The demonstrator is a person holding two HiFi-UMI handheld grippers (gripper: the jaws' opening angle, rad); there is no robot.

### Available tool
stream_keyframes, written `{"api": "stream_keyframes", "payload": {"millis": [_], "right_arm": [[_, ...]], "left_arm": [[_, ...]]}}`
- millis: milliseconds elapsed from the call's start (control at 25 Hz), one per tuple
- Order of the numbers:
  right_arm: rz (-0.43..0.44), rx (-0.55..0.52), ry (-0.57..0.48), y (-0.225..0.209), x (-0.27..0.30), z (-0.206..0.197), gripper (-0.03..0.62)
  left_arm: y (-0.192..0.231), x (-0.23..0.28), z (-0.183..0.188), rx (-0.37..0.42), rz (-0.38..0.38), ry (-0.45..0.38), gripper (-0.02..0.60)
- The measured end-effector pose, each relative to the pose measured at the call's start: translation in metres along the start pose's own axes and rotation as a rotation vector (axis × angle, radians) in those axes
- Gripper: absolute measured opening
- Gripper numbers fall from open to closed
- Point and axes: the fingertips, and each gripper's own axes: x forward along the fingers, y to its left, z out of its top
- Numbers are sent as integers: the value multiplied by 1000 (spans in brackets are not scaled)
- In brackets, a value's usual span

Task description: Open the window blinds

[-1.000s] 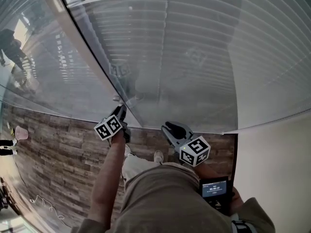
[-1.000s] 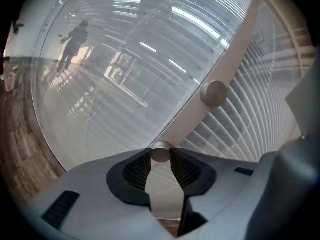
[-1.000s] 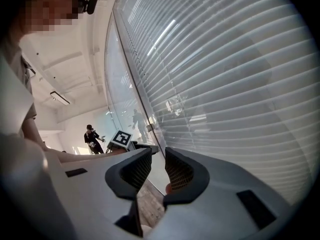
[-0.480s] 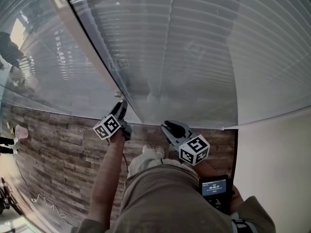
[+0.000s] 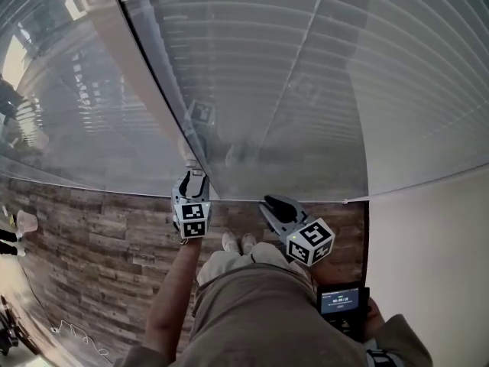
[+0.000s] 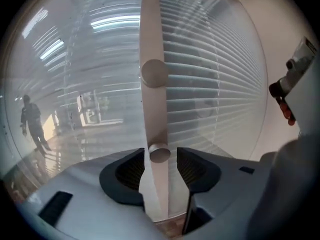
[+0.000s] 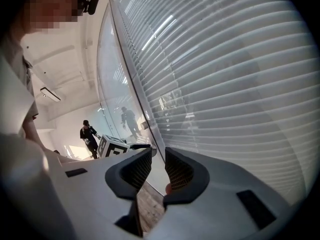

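The window blinds (image 5: 306,90) are seen hanging behind glass to the right of a white post (image 6: 150,29), above a wooden floor (image 5: 99,235). The left gripper (image 5: 192,176) is held at the post, its jaws just opened and set apart on either side of the lower round knob (image 6: 160,154), without pressing it. The right gripper (image 7: 158,156) is held near the blinds, jaws slightly apart and empty.

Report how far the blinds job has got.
Done: nothing clearly; the slats look nearly shut. In hand: the left gripper, jaws just opening, straddles the lower knob on the white post without pressing it. Left: probably turn the knob until the slats tilt open. The right gripper is empty.
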Motion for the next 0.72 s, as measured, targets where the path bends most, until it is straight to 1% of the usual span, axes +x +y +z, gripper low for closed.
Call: {"api": "stream_keyframes", "payload": {"millis": [80, 200, 320, 480, 640, 720], "right_arm": [[-22, -2, 10, 0, 3, -3, 91], [-56, 9, 27, -7, 4, -11, 91], [-74, 13, 24, -9, 9, -12, 91], [-51, -15, 23, -10, 17, -5, 91], [-40, -31, 25, -23, 18, 1, 91], [-35, -41, 16, -24, 17, 11, 91]], "left_arm": [[1, 1, 1, 33, 7, -14, 199], [4, 5, 1, 39, 19, -28, 155], [5, 8, 1, 45, 6, -29, 152], [7, 8, 0, 29, 15, -29, 150], [5, 9, 2, 3, 29, -46, 144], [6, 7, 7, -10, 36, -53, 141]]}}
